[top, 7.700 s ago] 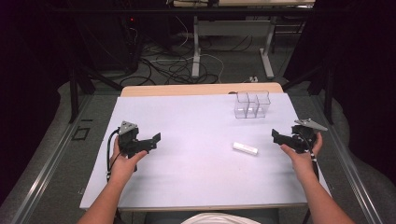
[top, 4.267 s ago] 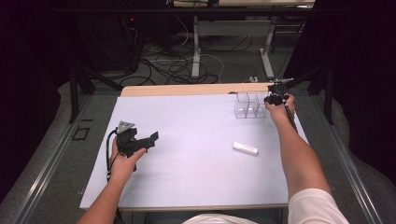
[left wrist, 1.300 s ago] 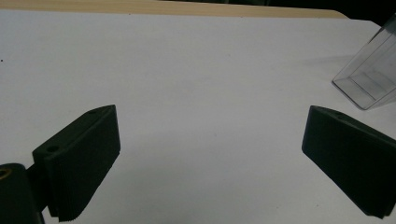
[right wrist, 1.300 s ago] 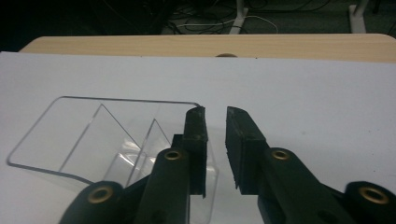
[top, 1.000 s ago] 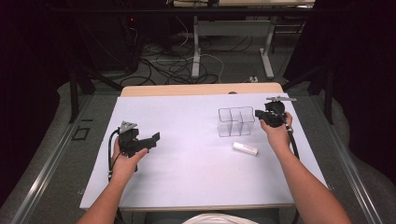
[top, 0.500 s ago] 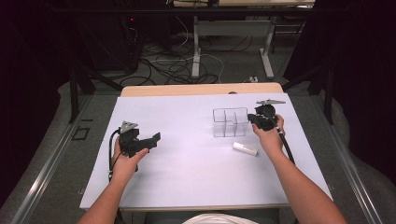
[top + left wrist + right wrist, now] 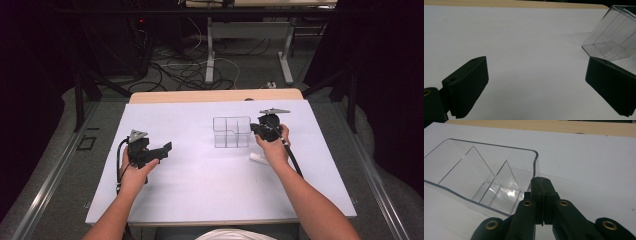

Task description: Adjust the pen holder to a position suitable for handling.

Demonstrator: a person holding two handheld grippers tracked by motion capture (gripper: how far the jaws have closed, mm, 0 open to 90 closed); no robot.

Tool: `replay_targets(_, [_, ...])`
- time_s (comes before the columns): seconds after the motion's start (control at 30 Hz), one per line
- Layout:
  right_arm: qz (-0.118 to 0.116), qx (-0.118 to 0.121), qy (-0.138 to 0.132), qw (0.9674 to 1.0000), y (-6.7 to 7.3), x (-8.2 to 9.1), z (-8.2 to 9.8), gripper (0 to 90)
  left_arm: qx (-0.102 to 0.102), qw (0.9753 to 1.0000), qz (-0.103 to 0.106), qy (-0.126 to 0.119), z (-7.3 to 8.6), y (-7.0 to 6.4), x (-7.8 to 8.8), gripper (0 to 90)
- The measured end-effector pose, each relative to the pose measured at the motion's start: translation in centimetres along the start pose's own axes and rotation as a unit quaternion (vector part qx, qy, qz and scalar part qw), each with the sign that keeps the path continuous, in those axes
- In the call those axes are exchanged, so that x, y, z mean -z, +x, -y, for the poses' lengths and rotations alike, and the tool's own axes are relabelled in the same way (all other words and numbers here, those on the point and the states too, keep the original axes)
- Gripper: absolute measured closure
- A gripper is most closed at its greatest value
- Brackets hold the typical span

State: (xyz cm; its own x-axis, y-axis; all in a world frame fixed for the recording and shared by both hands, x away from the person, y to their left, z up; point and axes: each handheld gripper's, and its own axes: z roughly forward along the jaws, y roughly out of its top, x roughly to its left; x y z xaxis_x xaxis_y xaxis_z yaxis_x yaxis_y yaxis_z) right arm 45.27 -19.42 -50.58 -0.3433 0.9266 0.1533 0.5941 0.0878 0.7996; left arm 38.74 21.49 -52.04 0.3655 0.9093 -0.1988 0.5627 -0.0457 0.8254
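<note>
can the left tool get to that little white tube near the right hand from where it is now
Probably not easily. The left tool sits open on the far side of the table, and the right hand lies partly over the white tube, blocking a direct approach.

One clear divided box (image 7: pixel 231 132), perhaps one white cylinder (image 7: pixel 260 158), two grippers.
</note>
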Motion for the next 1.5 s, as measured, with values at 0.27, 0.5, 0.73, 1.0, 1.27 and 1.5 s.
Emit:
replay_targets(0.27, [-0.016,0.006,-0.001,0.9999,1.6,-0.8,-0.1,90.0,0.002,1.0,0.001,0.0,0.0,0.0,0.1,4.8])
replay_targets(0.5, [-0.031,-0.002,-0.009,0.9995,2.0,-1.3,-0.1,90.0,0.001,1.0,0.0,0.001,0.0,0.0,0.0,4.8])
replay_targets(0.73, [-0.036,-0.006,-0.016,0.9992,2.2,-1.7,-0.1,90.0,0.001,1.0,0.002,0.0,0.0,0.0,-0.1,4.8])
replay_targets(1.0, [-0.052,-0.009,-0.015,0.9985,2.3,-2.1,0.1,89.6,0.006,1.0,0.003,0.002,0.0,0.2,-0.2,4.8])
replay_targets(1.27, [-0.05,0.006,-0.021,0.9985,1.4,-0.7,-0.4,80.4,0.008,1.0,0.005,0.003,0.0,0.3,-0.2,4.9])
replay_targets(1.5, [-0.077,0.019,-0.041,0.996,0.7,1.1,-0.6,69.4,0.003,1.0,-0.005,0.003,0.1,0.3,0.0,5.4])
